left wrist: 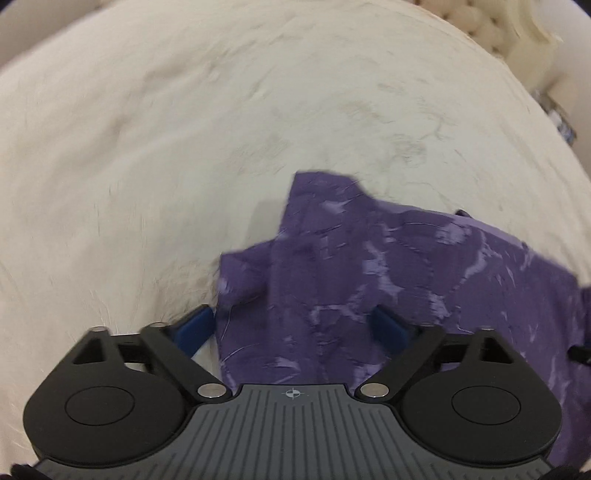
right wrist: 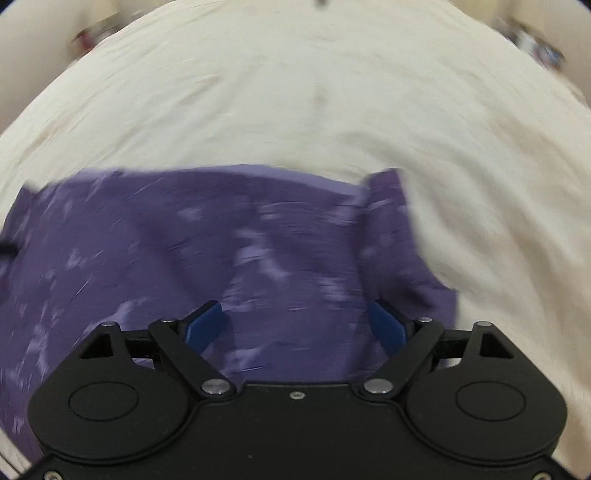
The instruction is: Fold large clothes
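A purple garment with pale lilac marbling [left wrist: 388, 266] lies on a cream bed sheet [left wrist: 184, 147]. In the left wrist view it spreads from the centre to the right edge, with a sleeve-like flap pointing up. My left gripper [left wrist: 295, 325] is open, its blue fingers [left wrist: 195, 325] spread above the garment's left edge, holding nothing. In the right wrist view the garment [right wrist: 184, 251] fills the left and centre, blurred by motion. My right gripper [right wrist: 295, 321] is open above the garment's right part, its blue fingers [right wrist: 388, 325] wide apart and empty.
The cream sheet [right wrist: 332, 92] covers the bed all around the garment. A tufted cream headboard [left wrist: 480, 22] stands at the far right in the left wrist view. Small blurred objects [right wrist: 535, 40] sit beyond the bed's far corners.
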